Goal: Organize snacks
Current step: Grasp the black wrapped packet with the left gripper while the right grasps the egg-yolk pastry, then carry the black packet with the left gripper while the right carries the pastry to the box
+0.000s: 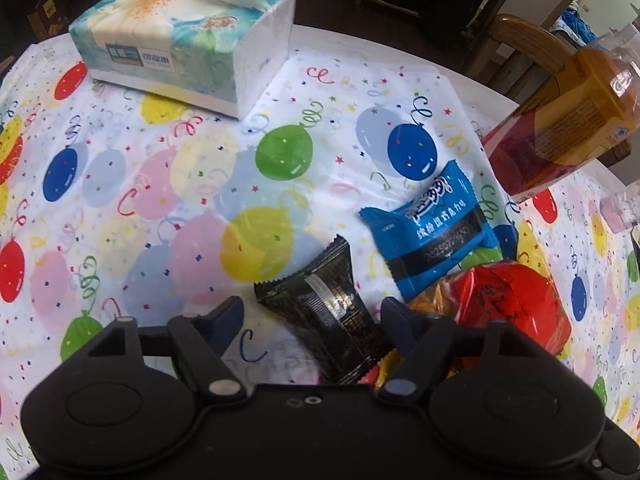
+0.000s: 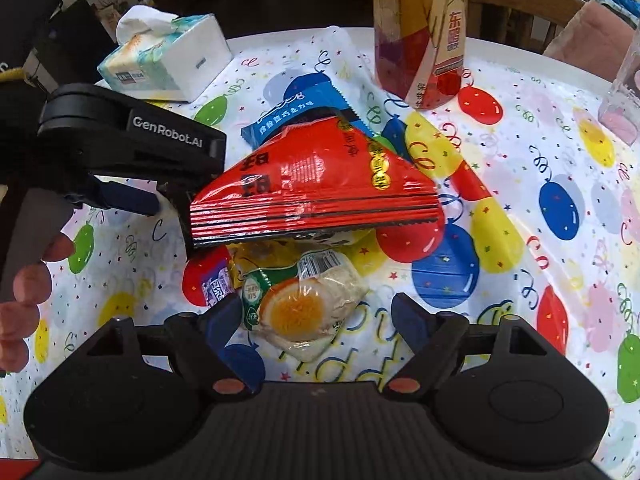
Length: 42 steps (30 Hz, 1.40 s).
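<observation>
- The counter [image 1: 168, 200] has a white cloth with bright balloons all over it.
- From the left wrist view, the left tongs [image 1: 312, 316] are spread wide open. A black snack pack [image 1: 328, 312] lies between the two fingers, but they are not squeezing it.
- Just past the black pack lies a blue snack pack [image 1: 434, 232]. Beside it, to the right, is a shiny red snack bag [image 1: 516, 304].
- A tissue box [image 1: 180, 40] sits far back on the counter, well apart from the snacks.
- From the right wrist view, the right tongs [image 2: 320, 320] are wide open too and hold nothing. A clear pack with an orange and white bun [image 2: 300, 308] lies on the counter between the fingers.
- Only this view shows that pack, and a small red and purple pack [image 2: 210, 284] just beside it.
- Here the red bag covers most of the blue pack, and the black pack is almost all hidden.
- This view also shows the left tongs from the side and a hand [image 2: 24, 304] at the left edge.
- A tall red and gold drink carton [image 2: 420, 28] stands upright behind the snacks.
</observation>
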{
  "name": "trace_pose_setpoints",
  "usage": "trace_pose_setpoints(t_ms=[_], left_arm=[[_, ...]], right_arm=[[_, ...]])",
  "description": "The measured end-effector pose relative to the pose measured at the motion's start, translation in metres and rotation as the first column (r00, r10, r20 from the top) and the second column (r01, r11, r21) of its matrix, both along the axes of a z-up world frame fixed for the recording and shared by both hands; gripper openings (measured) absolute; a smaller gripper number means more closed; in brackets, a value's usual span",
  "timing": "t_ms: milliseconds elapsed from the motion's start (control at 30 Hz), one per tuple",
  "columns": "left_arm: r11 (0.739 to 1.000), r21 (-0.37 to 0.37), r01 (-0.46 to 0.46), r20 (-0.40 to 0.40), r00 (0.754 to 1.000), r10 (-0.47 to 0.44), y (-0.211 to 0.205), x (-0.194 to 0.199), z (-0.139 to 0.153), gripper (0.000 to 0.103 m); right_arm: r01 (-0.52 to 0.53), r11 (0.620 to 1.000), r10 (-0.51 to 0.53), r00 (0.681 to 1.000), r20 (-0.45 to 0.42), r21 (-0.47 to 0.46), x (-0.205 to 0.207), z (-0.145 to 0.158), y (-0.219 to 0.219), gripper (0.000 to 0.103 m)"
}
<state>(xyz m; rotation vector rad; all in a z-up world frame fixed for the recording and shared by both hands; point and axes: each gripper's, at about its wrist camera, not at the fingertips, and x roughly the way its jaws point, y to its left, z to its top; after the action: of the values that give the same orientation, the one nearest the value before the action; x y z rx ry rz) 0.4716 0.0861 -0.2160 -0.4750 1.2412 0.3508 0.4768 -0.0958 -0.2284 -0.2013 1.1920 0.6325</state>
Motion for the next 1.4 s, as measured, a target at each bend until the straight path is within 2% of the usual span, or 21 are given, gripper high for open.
trace_pose_setpoints(t_ms=[67, 200, 300, 367, 467, 700, 1000, 1400], left_arm=[[1.000, -0.020, 0.000, 0.012, 1.000, 0.000, 0.000, 0.000, 0.000, 0.058], [1.000, -0.024, 0.009, 0.026, 1.000, -0.008, -0.003, 0.001, 0.001, 0.049], [1.000, -0.024, 0.013, 0.035, 0.999, -0.012, -0.002, 0.000, 0.002, 0.045], [1.000, -0.021, 0.014, 0.044, 0.999, -0.013, -0.001, -0.002, 0.003, 0.038], [1.000, -0.028, 0.005, 0.043, 0.999, -0.004, 0.004, -0.007, 0.005, 0.036], [1.000, -0.025, 0.002, 0.052, 0.999, -0.001, 0.011, -0.022, 0.014, 0.035], [0.999, 0.004, 0.039, 0.083, 0.996, -0.039, 0.014, -0.051, 0.046, 0.035], [0.995, 0.018, 0.095, 0.145, 0.985, -0.096, 0.010, -0.097, 0.096, 0.035]], right_arm=[[-0.017, 1.000, 0.017, 1.000, 0.010, -0.002, -0.003, 0.000, 0.002, 0.076], [-0.043, 0.999, 0.043, 0.999, 0.006, 0.014, -0.005, 0.002, 0.006, 0.058], [-0.051, 0.999, 0.051, 0.998, 0.025, -0.001, -0.009, 0.004, 0.009, 0.055], [-0.053, 0.999, 0.053, 0.998, 0.035, -0.001, -0.011, 0.006, 0.009, 0.052], [-0.039, 0.999, 0.039, 0.999, 0.027, 0.014, -0.012, 0.010, 0.004, 0.048], [-0.005, 1.000, 0.005, 1.000, -0.003, 0.026, -0.019, 0.019, -0.012, 0.045], [0.022, 0.998, -0.022, 1.000, -0.010, 0.050, -0.040, 0.042, -0.033, 0.044], [0.051, 0.996, -0.053, 0.998, 0.023, 0.073, -0.082, 0.094, -0.056, 0.043]])
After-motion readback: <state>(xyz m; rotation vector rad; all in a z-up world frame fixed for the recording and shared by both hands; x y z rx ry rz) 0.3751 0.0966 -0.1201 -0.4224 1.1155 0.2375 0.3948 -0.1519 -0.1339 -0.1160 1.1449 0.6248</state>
